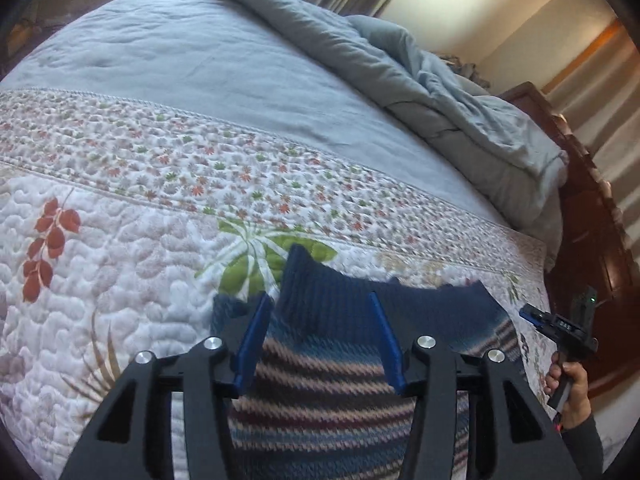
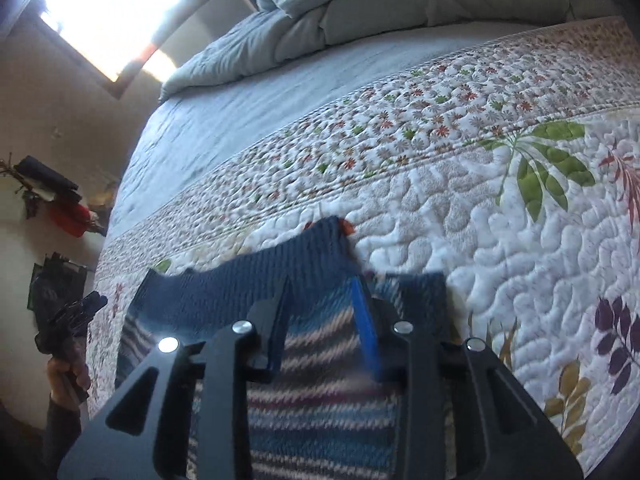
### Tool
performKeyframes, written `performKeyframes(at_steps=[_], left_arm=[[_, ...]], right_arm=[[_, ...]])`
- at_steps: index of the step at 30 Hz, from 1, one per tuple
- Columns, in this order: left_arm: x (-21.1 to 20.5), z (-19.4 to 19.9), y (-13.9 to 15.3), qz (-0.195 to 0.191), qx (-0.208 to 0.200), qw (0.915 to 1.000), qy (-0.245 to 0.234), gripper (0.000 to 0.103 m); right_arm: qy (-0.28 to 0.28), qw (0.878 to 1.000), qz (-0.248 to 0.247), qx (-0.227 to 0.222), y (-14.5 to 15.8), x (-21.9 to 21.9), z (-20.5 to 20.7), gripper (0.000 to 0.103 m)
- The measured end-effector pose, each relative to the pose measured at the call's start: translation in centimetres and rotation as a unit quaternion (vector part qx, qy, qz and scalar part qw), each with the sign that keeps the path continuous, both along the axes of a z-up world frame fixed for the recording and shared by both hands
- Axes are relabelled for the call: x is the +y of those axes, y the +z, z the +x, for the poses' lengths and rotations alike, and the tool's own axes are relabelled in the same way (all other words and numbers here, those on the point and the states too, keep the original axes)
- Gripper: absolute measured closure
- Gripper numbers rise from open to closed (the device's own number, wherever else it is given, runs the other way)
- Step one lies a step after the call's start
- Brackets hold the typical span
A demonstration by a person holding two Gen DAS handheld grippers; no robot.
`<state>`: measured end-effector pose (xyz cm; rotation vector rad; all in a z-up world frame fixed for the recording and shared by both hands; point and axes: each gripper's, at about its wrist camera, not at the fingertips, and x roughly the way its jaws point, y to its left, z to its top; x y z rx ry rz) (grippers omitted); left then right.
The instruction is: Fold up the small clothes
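A small knitted garment (image 1: pixel 328 404) with blue, cream and maroon stripes and a navy ribbed edge (image 1: pixel 432 304) lies flat on the quilted floral bedspread (image 1: pixel 120 264). My left gripper (image 1: pixel 319 298) hovers over the ribbed edge, its blue fingers (image 1: pixel 256 332) spread, with nothing pinched between them. In the right wrist view the same garment (image 2: pixel 320 420) lies under my right gripper (image 2: pixel 320 282), whose jaws stand a little apart over the navy edge (image 2: pixel 224 292), pressing on no cloth. Each gripper also shows at the other view's margin, the right gripper (image 1: pixel 560 326) and the left gripper (image 2: pixel 76 316), each held by a hand.
A crumpled grey-blue duvet (image 1: pixel 440 92) is heaped along the far side of the bed. A dark wooden bed frame (image 1: pixel 592 264) borders the right edge. A bright window (image 2: pixel 120 12) and dark and red items on the wall (image 2: pixel 60 196) lie to the left.
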<state>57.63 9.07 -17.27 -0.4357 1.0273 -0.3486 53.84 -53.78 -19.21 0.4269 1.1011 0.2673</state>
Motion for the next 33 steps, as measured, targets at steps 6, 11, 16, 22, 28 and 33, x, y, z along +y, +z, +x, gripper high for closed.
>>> performKeyframes(at_steps=[6,11,16,22,28,33], left_arm=[[-0.5,-8.2,-3.1,-0.008,0.020,0.9989,-0.042,0.053],[0.7,-9.8,-7.3,-0.016,0.046,0.9984,-0.027,0.063],[1.6,-9.6,-6.9,-0.057,0.048,0.9972,-0.006,0.060],[1.7,-14.2,-4.3,-0.057,0.011,0.9983,-0.005,0.049],[1.8,-15.1,-7.5,-0.059,0.054,0.9968,0.003,0.046],[1.6,-16.1,-5.0,-0.020,0.024,0.9995,0.009,0.043]], right_arm=[[0.002,1.000,0.020,0.005,-1.6,-0.9,-6.9,0.072],[-0.023,0.999,0.024,0.043,-6.1,-2.0,-8.4,0.085],[-0.054,0.997,0.059,0.026,-4.1,-2.9,-10.4,0.083],[-0.043,0.998,0.048,0.004,-3.5,-1.3,-16.7,0.080],[-0.076,0.995,0.051,0.040,-7.2,-1.9,-17.7,0.095],[-0.048,0.999,0.007,-0.006,-3.2,1.6,-18.5,0.075]])
